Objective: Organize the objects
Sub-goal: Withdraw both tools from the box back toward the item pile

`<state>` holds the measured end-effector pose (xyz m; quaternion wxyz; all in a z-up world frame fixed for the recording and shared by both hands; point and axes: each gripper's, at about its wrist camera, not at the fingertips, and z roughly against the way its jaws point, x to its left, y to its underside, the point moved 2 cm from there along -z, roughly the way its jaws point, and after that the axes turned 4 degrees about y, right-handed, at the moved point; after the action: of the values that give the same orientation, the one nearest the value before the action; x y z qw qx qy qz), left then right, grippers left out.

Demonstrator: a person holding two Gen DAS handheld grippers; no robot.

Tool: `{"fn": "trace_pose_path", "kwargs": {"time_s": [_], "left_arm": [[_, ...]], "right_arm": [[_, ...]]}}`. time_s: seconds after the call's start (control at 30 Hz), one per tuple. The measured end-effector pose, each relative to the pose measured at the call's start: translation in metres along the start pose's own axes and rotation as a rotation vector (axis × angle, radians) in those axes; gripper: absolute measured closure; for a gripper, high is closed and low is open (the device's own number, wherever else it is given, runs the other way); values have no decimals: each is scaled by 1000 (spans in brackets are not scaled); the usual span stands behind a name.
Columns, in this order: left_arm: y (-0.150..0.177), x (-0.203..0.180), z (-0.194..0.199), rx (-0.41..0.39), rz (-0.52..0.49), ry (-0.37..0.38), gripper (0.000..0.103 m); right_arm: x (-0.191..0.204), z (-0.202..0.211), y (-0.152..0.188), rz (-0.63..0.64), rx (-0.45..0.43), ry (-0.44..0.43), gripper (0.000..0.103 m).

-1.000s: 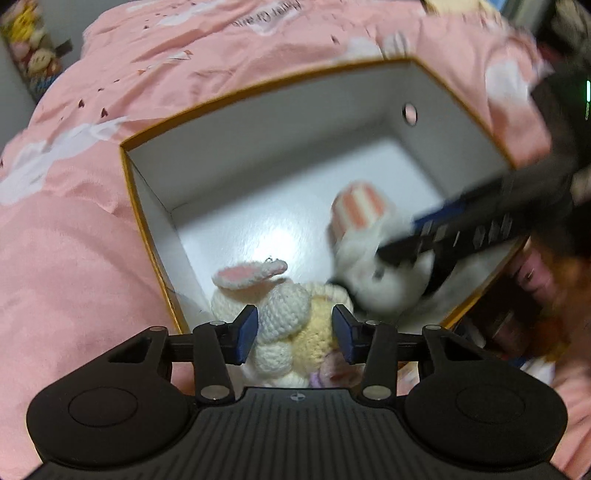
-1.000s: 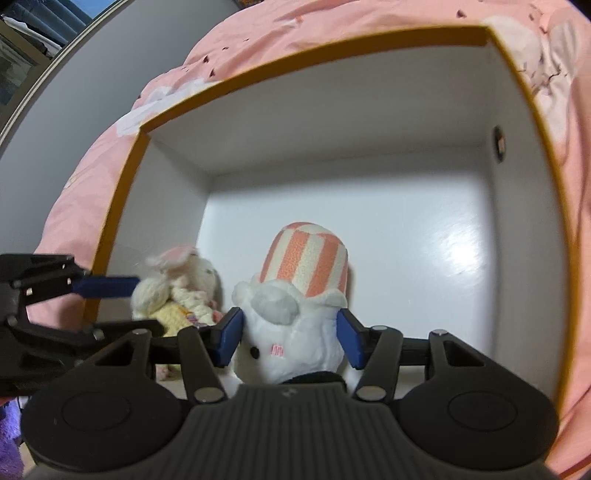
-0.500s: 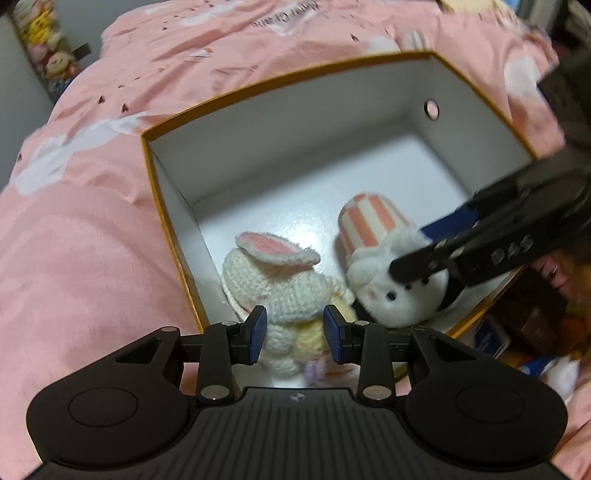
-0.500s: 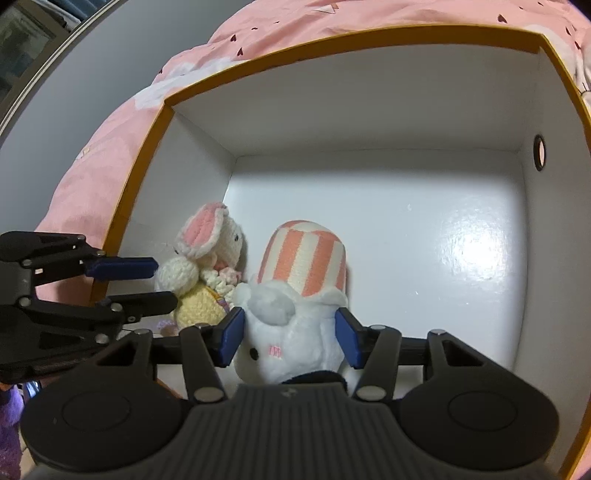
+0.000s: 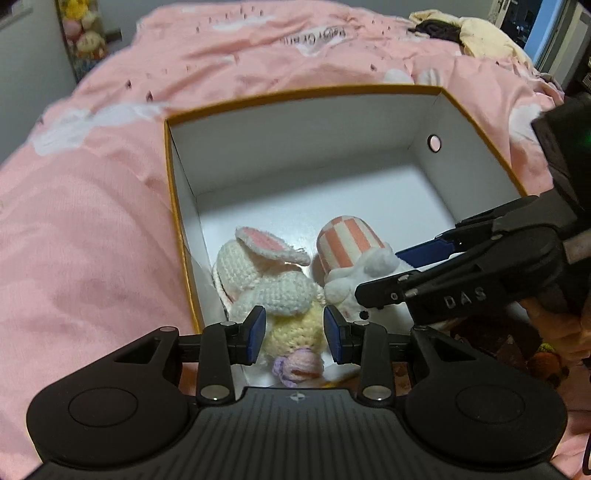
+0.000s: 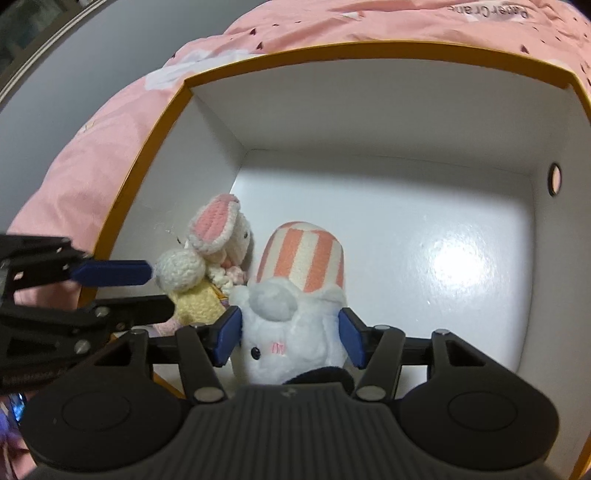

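The box [image 5: 362, 155], white inside with an orange rim, sits on a pink quilt [image 5: 92, 229]. Two toys lie inside it, both at the near left corner. The crochet rabbit [image 5: 273, 291] rests against the left wall; the white plush [image 6: 291, 332] with the orange-striped hat lies just beside it on the right, and the two toys touch. The left gripper [image 5: 294, 334] has its blue pads on either side of the rabbit's yellow body, at or very near the yarn; actual contact cannot be told. In the right wrist view the left gripper's fingers [image 6: 110, 273] flank the rabbit, one above and one below. The right gripper [image 6: 290, 338] straddles the plush's head with both pads close against the fur; firm pressure cannot be confirmed. The rest of the box floor is bare and glossy. A round hole [image 5: 434, 142] pierces the right wall. A heap of cloth [image 5: 469, 33] lies at the far edge of the quilt.
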<state>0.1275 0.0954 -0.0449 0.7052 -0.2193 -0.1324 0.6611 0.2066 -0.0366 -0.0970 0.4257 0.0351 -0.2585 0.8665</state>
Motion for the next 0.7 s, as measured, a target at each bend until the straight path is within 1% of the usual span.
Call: {"fn": "trace_pose_path", "kwargs": {"time_s": [0.07,0.1,0.13,0.2,0.3,0.4,0.43,0.47,0.53,0.6,0.63,0.67,0.7], "left_arm": [[4,-9,12,-43,-26,-7,64],[6,-13,18,-63,-26,1,64],[8,-16,25,-83,-21,14,64],[13,-23,40,-126,-13,20,64],[21,-34,61,-211,-19,47,64],[28,-44,79,-278,-17,79,60],[29,-48,84,-292,-24,79,54],[32,-52,89,-317,-35,80,52],[35,-61,97,-359,-68,82,52],[37,-68,104,-382,-82,89,52],[37,-70,105,-389,-84,98,52],[38,-73,106,-394,-83,106,52],[39,-75,108,-397,-83,114,52]], "right_arm": [[-1,6,3,-7,-20,16,40],[-1,9,4,-5,-33,26,37],[0,14,6,-7,-48,33,31],[1,25,9,-12,-78,44,30],[3,51,19,-11,-154,63,30],[8,81,34,-1,-255,115,25],[11,92,40,6,-306,138,20],[13,105,48,15,-364,161,17],[20,126,66,37,-474,215,15],[23,142,82,59,-547,261,12],[24,151,92,57,-591,289,8],[20,160,102,43,-624,301,6],[18,168,111,21,-651,306,6]]}}
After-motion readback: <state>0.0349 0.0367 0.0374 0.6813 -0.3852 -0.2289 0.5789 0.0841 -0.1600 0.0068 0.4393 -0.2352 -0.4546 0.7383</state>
